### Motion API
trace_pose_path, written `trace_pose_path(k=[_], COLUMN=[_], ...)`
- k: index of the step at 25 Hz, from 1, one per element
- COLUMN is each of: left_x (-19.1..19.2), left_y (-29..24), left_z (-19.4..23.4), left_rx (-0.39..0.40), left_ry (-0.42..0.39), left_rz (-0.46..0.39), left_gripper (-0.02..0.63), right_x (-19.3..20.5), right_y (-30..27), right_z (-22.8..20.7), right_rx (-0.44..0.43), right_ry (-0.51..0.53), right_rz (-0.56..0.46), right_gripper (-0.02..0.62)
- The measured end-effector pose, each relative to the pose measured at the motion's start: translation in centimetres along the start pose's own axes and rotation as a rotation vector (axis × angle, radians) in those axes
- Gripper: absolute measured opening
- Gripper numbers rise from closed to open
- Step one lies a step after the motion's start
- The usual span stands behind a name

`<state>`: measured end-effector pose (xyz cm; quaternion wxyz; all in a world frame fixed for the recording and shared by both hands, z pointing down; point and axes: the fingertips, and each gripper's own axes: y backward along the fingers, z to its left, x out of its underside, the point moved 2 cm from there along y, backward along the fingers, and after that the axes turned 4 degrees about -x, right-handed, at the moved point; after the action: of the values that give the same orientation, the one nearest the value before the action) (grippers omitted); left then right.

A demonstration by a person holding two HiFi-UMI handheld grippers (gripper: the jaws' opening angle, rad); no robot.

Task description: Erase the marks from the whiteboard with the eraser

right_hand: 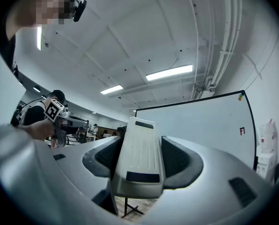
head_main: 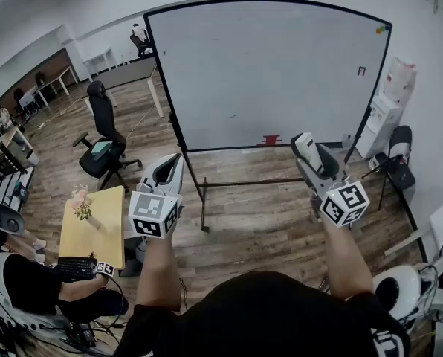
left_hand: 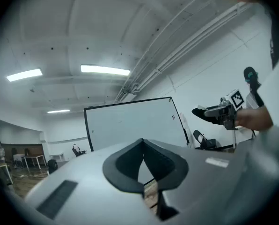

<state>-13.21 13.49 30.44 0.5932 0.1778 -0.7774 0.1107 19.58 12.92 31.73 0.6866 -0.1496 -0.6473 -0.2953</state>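
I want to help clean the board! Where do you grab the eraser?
Grab the eraser by its two long side edges, across the narrow width, coming from its back end, as the right gripper does now. It's long and slim, so its end sticks out toward the whiteboard.

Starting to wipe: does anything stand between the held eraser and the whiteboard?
Nothing visible does. Only open wooden floor separates the white plastic eraser in the right gripper from the black-framed whiteboard.
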Motion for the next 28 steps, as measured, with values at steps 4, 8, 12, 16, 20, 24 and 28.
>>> trace_pose_path(k=[4, 8, 12, 16, 20, 24, 28], left_x=[0.5, 0.8, 1.1, 1.3, 1.4, 1.7, 1.8], left_y=[0.3, 0.4, 0.8, 1.4, 1.6, 1.6, 1.5], left_z=[0.1, -0.1, 0.1, 0.4, 0.7, 1.0, 1.2], left_rx=[0.004, 0.01, 0.009, 0.01, 0.009, 0.005, 0.01], left_ry=[-0.005, -0.004, -0.008, -0.011, -0.016, -0.021, -0.006], left_rz=[0.008, 0.021, 0.032, 0.042, 0.052, 0.056, 0.052], left_gripper=[0.011, 0.011, 0.011, 0.011, 0.011, 0.011, 0.011], right_x=[-0.2, -0.1, 0.0, -0.5, -0.5, 0.0, 0.3], right_y=[0.1, 0.1, 0.0, 0.1, 0.0, -0.5, -1.1], right_z=[0.7, 1.1, 1.8, 2.6, 2.8, 2.8, 2.7], right_rx=[-0.004, -0.008, -0.016, -0.031, -0.033, -0.043, -0.054], right_ry=[0.01, 0.017, 0.012, -0.009, -0.027, -0.042, -0.054], right_rz=[-0.001, 0.008, 0.005, -0.016, -0.016, -0.006, -0.007], right_gripper=[0.258, 0.258, 0.258, 0.259, 0.259, 0.259, 0.259])
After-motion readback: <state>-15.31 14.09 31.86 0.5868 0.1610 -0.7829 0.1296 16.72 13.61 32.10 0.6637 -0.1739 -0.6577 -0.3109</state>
